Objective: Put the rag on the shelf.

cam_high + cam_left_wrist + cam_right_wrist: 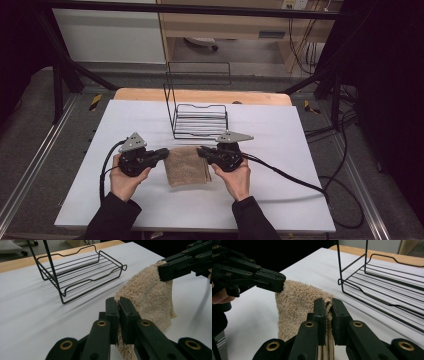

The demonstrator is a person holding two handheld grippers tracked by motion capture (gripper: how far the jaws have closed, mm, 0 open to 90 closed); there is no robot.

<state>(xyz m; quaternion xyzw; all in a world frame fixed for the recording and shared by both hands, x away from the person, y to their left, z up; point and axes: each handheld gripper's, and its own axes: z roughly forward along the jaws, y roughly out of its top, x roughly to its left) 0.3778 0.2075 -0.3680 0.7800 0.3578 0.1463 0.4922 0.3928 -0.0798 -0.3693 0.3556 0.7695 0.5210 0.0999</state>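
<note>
Towel, beige and folded, hangs between the two tongs above the white counter, just in front of the black wire rack. Left tongs are clenched on the towel's left upper corner; in the left gripper view the jaws pinch the cloth edge. Right tongs are clenched on the right upper corner, folded layers caught between the jaws. The top edge runs between the two grips; the lower part droops toward the counter. The rack stands apart from the towel.
</note>
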